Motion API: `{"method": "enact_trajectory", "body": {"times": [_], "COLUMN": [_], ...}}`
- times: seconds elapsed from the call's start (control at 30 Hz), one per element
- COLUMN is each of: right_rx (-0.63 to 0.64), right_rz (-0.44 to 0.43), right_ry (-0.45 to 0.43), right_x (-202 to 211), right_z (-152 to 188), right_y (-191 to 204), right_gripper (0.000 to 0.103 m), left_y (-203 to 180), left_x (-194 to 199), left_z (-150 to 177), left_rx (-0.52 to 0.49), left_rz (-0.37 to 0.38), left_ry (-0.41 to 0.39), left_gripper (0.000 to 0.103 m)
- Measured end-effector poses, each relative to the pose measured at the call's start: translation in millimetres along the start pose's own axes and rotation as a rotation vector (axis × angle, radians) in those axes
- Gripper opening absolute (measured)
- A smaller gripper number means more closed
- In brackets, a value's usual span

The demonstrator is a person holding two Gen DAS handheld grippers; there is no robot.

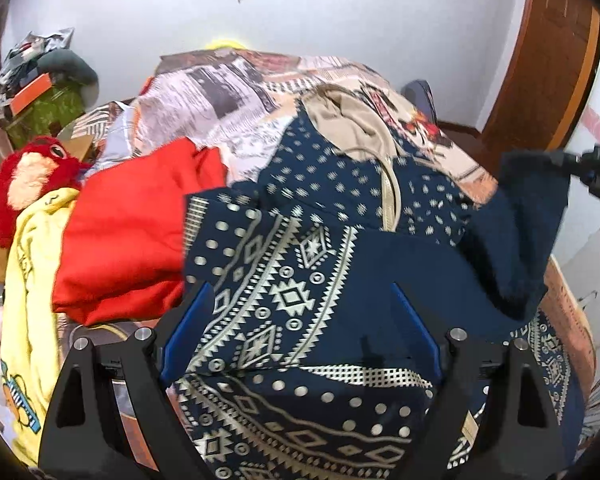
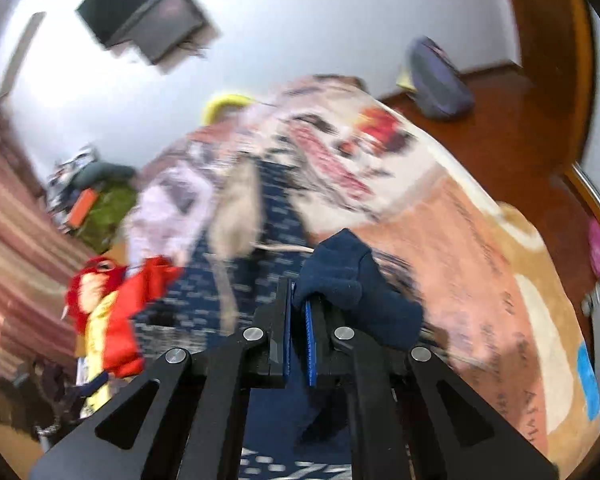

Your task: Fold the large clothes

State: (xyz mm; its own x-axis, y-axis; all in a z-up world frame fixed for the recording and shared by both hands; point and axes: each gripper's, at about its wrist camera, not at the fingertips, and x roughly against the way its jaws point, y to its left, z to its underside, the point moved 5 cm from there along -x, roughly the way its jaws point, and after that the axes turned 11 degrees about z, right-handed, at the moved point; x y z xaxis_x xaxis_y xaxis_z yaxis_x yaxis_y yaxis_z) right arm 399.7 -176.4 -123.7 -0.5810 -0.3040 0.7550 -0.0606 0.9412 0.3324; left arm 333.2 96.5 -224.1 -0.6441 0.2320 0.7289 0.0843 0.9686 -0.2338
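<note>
On bed (image 1: 412, 80) — navy garment (image 1: 300, 280) lies lengthwise, neckline far.

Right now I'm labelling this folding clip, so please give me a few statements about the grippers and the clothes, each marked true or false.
1. The right gripper is shut on a fold of the navy patterned garment. True.
2. The left gripper is clamped tight on the red garment. False: it is open, over the navy patterned garment.
3. The red garment lies left of the navy one in the left wrist view. True.
4. The red plush toy sits on top of the navy garment. False: it is off to the left, beside the yellow garment.
</note>
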Motion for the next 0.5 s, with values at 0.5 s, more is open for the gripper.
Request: {"method": "enact_trajectory", "body": {"times": [0.5], "right_rx": [0.382], "right_rz": [-0.097], "right_ry": [0.218], "right_x": [-66.1], "right_z": [103.7], "right_y": [195.9], "right_gripper": [0.005], "left_y": [72.6], "left_x": [69.5], "left_z": [25.2], "left_rx": [0.096], "left_rz": [-0.059], "left_ry": [-0.077], "left_gripper": [0.088]}}
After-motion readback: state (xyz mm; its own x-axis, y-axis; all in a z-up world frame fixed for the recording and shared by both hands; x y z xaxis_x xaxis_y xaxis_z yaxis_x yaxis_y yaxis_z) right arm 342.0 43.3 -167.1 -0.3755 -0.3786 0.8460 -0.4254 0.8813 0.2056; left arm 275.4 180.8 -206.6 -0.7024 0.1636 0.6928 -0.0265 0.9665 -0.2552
